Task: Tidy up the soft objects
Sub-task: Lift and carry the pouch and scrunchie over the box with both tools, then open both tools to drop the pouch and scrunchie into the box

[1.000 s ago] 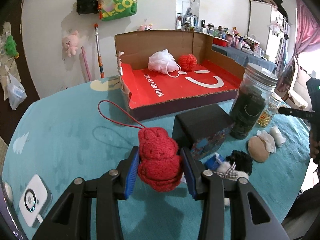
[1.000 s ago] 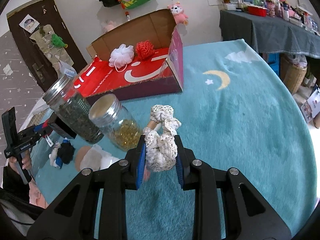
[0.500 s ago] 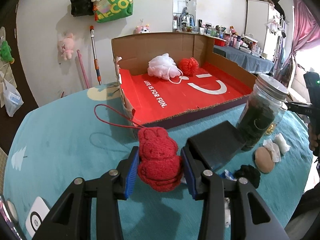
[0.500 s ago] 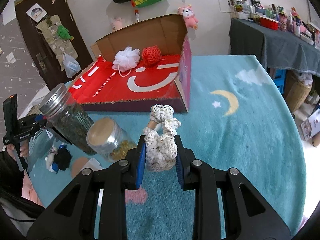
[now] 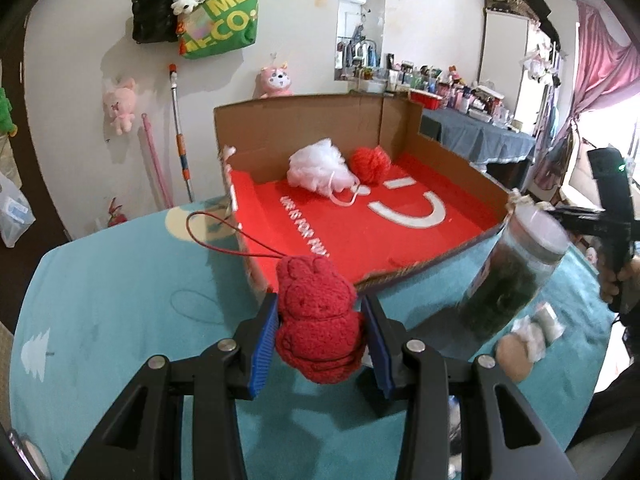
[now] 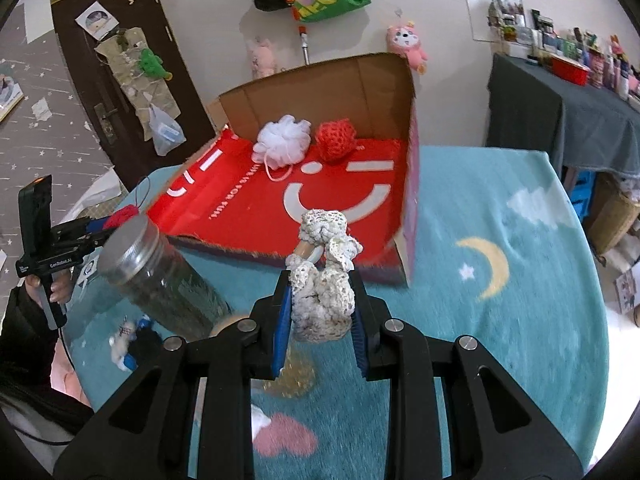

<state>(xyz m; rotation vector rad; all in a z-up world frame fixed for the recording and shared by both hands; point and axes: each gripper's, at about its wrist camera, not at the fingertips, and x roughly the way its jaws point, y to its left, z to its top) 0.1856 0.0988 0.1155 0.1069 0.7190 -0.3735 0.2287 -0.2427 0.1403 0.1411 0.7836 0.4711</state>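
Note:
My left gripper (image 5: 320, 338) is shut on a red knitted bunny (image 5: 318, 320) with a red cord, held above the teal mat just before the open cardboard box (image 5: 316, 120). My right gripper (image 6: 320, 322) is shut on a cream crocheted toy (image 6: 322, 292), held in front of the same box (image 6: 320, 80). Inside the box, on its red floor, lie a white mesh puff (image 5: 320, 166) and a red knitted ball (image 5: 370, 164); both also show in the right wrist view, the puff (image 6: 284, 140) and the ball (image 6: 335, 140).
A tall glass jar of dark stuff (image 5: 516, 276) stands right of the box; it is also in the right wrist view (image 6: 160, 276). Small soft items (image 5: 524, 344) lie by it on the teal mat (image 5: 120, 300). A second jar with yellow contents (image 6: 292, 372) is under my right gripper.
Both grippers have moved forward toward the box with their toys still held. The box looks larger and closer; the black block and the small toys have slid under the left gripper.

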